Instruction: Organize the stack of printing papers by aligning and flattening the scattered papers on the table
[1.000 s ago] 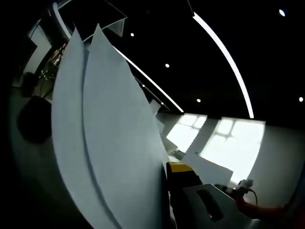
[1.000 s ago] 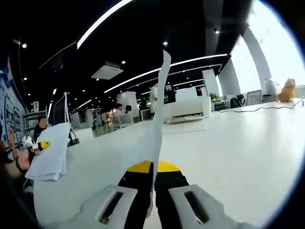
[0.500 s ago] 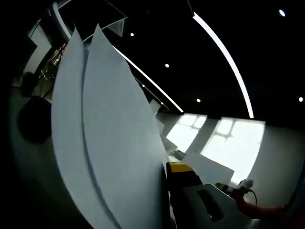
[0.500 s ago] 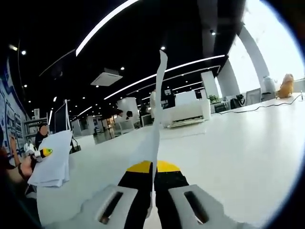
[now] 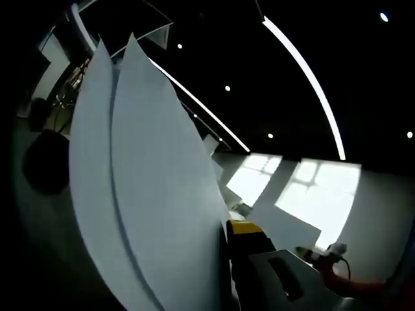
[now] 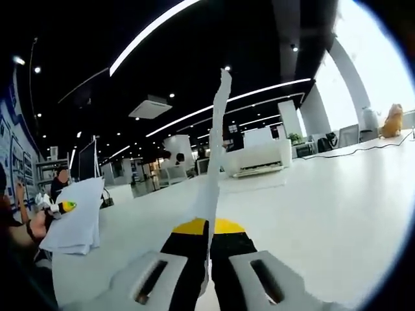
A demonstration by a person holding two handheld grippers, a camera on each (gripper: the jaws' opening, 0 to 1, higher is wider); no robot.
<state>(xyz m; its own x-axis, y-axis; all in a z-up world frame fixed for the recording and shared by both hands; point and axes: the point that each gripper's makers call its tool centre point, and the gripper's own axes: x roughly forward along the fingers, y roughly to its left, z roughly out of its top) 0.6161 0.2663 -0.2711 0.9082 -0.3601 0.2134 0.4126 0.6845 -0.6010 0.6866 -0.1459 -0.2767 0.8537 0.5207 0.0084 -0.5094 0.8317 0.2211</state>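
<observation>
- Papers (image 5: 149,188) lifted off the table (image 6: 337,207), sheets fanned and upright in the left gripper view; edge-on (image 6: 211,188) in the right gripper view.
- I have both grippers clamped on the papers: right gripper (image 6: 209,259) pinching them between closed jaws, left gripper (image 5: 249,259) gripping its own side.
- Step, as I judge it: squaring the sheets held upright.
- Next: tap the lower edge on the table, then lay flat.
- Office room beyond; ceiling light strips (image 6: 259,91) overhead.

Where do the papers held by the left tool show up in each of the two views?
Left gripper view: the papers stand tall at left-centre, rising from the left tool.
Right gripper view: the same papers sit small at the far left edge.
Shared landmark: the white table.
</observation>
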